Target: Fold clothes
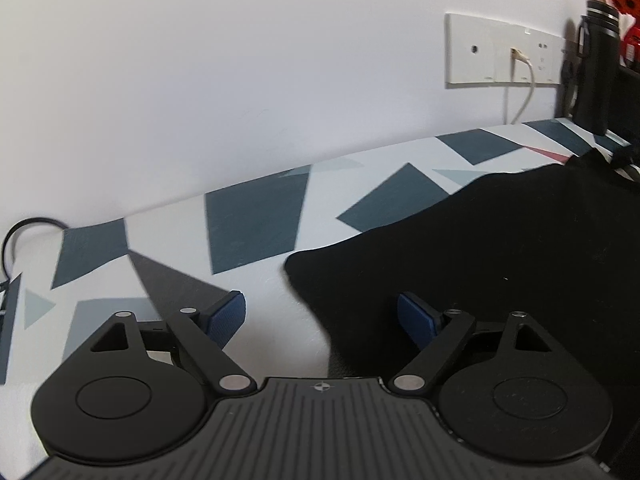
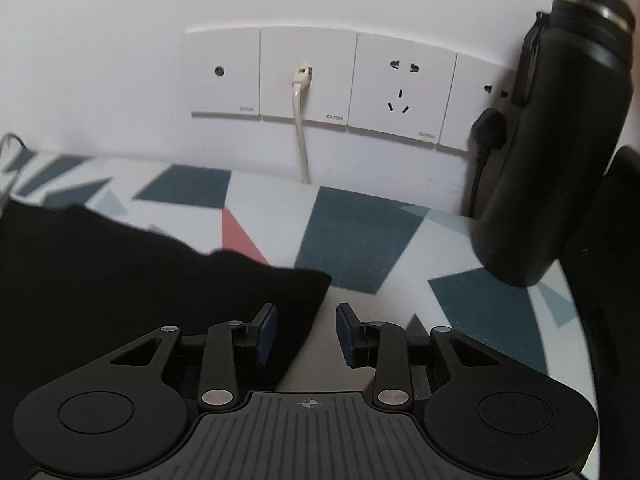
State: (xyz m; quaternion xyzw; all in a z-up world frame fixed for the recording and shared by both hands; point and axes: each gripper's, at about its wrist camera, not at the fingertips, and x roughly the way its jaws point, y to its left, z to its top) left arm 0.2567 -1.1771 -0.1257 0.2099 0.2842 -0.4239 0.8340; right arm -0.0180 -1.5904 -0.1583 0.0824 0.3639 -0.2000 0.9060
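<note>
- White wall backs a table covered in a geometric-patterned cloth (image 1: 256, 232) of grey-blue, pale and pink shapes; a row of wall sockets (image 2: 320, 80) sits just above the table's far edge, with a white cable (image 2: 301, 136) plugged into one.
- Spread flat on the cloth lies the black garment (image 1: 500, 248), the thing to be folded; it lies between the two grippers, with one corner toward each.
- Left gripper (image 1: 322, 316) hovers low at the garment's left corner, jaws spread wide and holding nothing; the fabric edge runs between its blue pads (image 1: 226, 316).
- Right gripper (image 2: 306, 332) is at the garment's right corner (image 2: 312, 280), jaws partly apart and empty, the cloth's edge reaching into the gap.
- Black insulated bottle (image 2: 560, 140) stands upright near the right gripper, in front of the sockets beside a black plug (image 2: 490, 130).
- Judgement: both corners look about to be pinched for a first fold.
- Risks: a jaw closing too low could catch the tablecloth along with the garment and drag it; a shallow bite on the thin edge could slip free when lifted; a wide swing of the right gripper could knock the bottle over or snag the cables.
</note>
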